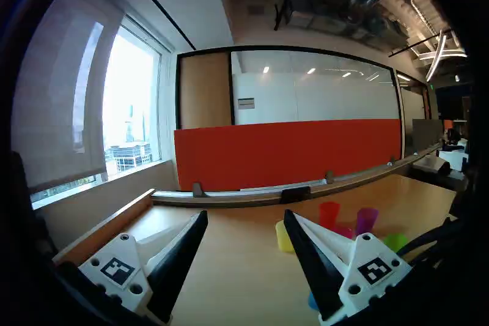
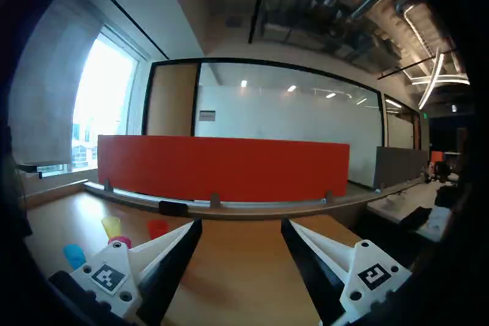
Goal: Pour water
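1. In the left gripper view, six cups stand on one wooden desk (image 1: 244,277), at the lower right of the frame: yellow cup (image 1: 283,236), red cup (image 1: 329,213), pink cup (image 1: 344,232), purple cup (image 1: 367,220), green cup (image 1: 395,241), and a sliver of blue cup (image 1: 312,301).
2. The left gripper (image 1: 244,217) is spread wide and holds nothing. The yellow cup sits just beside the finger at frame right, and the other cups lie behind that finger.
3. In the right gripper view, four cups show at the lower left: yellow, red, pink and blue.
4. The right gripper (image 2: 240,225) is also spread and empty. The cups lie to frame left of its fingers.
5. One orange divider (image 1: 287,151) crosses mid-frame behind the desk.
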